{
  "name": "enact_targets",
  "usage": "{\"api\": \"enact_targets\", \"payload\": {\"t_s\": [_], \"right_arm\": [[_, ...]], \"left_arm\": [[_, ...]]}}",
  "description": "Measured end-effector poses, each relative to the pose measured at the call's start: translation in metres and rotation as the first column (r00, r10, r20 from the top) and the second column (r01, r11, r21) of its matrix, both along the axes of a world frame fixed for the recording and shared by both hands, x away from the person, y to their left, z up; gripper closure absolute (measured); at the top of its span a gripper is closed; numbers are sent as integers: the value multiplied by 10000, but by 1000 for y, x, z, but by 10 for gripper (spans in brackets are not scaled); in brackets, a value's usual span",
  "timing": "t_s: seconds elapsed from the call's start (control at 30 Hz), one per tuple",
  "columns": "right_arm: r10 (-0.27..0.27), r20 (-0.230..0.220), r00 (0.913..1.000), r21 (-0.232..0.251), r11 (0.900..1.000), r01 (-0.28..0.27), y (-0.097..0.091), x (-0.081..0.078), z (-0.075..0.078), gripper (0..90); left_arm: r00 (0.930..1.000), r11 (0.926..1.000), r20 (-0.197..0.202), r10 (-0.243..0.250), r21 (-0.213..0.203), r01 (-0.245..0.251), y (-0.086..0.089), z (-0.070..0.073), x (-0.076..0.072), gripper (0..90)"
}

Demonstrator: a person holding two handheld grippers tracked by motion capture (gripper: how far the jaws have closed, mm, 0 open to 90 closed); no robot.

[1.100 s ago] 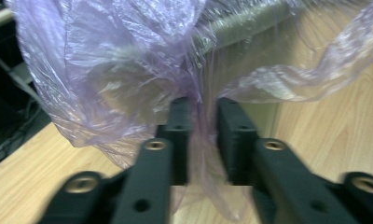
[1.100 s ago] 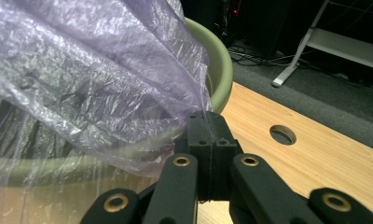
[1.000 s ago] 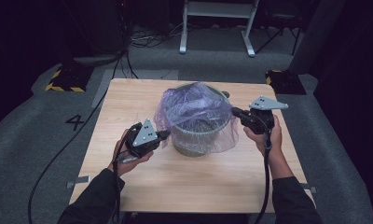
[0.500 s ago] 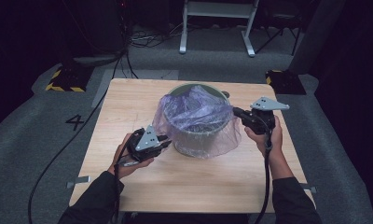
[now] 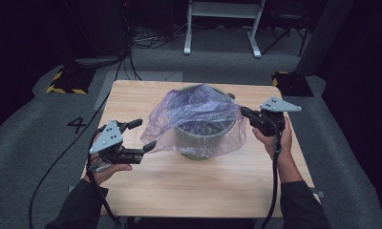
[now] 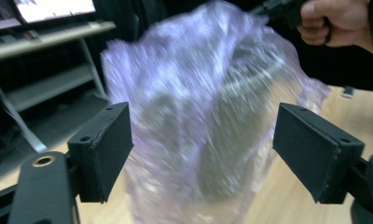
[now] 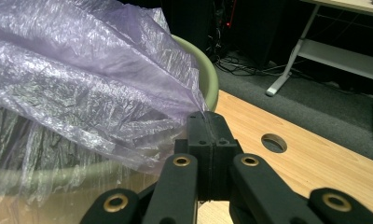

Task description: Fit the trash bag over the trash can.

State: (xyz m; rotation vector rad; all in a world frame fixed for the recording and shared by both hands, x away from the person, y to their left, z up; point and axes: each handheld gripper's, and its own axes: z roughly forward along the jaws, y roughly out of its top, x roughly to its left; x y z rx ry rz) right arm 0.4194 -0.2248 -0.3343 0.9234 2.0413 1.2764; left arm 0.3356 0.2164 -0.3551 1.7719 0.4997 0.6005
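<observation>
Dim room w/ lit table (image 5: 189,186), bag (image 6: 208,107) motion-blurred, bg dark

A black "4" on the grey floor (image 5: 77,125) left of the table (image 5: 132,95)

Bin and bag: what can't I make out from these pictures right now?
- Inside of the bin: in the high view the purple bag veils it, so any contents are unclear.
- Bag's near edge by the left gripper, whose jaws have just been opening: left gripper view is motion-blurred.
- How much film the shut right gripper pinches: hidden between its pads.
- Bin's base: right gripper view cuts it off.
</observation>
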Motion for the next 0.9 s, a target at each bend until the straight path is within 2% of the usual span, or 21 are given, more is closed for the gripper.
{"api": "enact_targets", "payload": {"t_s": [0.03, 0.13, 0.17, 0.2, 0.27, 0.37, 0.43, 0.53, 0.57, 0.6, 0.63, 0.73, 0.77, 0.83, 0.9], "right_arm": [[30, -18, 10000, -1, 10000, -30, 0, 0, 0, 900], [99, -66, 9999, -41, 9999, -99, 2, 1, 0, 900], [107, -53, 9999, -58, 9999, -107, 3, 1, 0, 896], [99, -32, 9999, -82, 9999, -99, 3, 1, 0, 891], [113, -18, 9999, -69, 9999, -113, 4, 2, 0, 878], [170, -36, 9998, -74, 9998, -171, 5, 2, 0, 878], [222, -25, 9997, -108, 9997, -223, 5, 2, 0, 878], [249, -10, 9997, -126, 9996, -249, 5, 1, 1, 878], [227, -6, 9997, -134, 9997, -227, 5, 2, 1, 878], [212, 0, 9998, -140, 9997, -212, 4, 2, 0, 878], [226, -7, 9997, -130, 9997, -226, 4, 2, 0, 878], [183, -50, 9998, -144, 9997, -184, 3, 4, -1, 878], [185, -90, 9998, -138, 9997, -186, 3, 4, -1, 878], [137, -101, 9999, -149, 9998, -139, 2, 6, -2, 878], [87, -167, 9998, -148, 9999, -90, 2, 8, -3, 878]], "left_arm": [[9995, 9992, 83, 292, 276, -294, -3, 0, 1, 203], [9999, 9972, -97, 125, 741, -117, -11, -2, 9, 203], [9994, 9950, -324, 82, 998, -50, -15, -2, 14, 193], [9987, 9961, -499, 96, 883, -51, -19, -1, 21, 177], [9982, 9978, -602, -4, 664, 44, -21, 2, 29, 183], [9983, 9968, -579, -66, 797, 113, -24, 7, 41, 207], [9985, 9937, -554, -6, 1116, 68, -28, 10, 49, 215], [9987, 9866, -493, 160, 1628, -77, -32, 15, 60, 335], [9986, 9839, -530, 46, 1788, 49, -34, 16, 65, 382], [9985, 9811, -541, -65, 1926, 168, -35, 16, 67, 489], [9990, 9759, -440, 21, 2180, 76, -36, 17, 70, 501], [9998, 9687, -167, 111, 2483, -66, -41, 18, 77, 660], [9999, 9680, -5, 148, 2505, -142, -42, 18, 78, 691], [10000, 9747, -55, 31, 2235, -18, -41, 21, 83, 761], [9998, 9740, 96, 180, 2258, -197, -42, 22, 88, 817]]}}
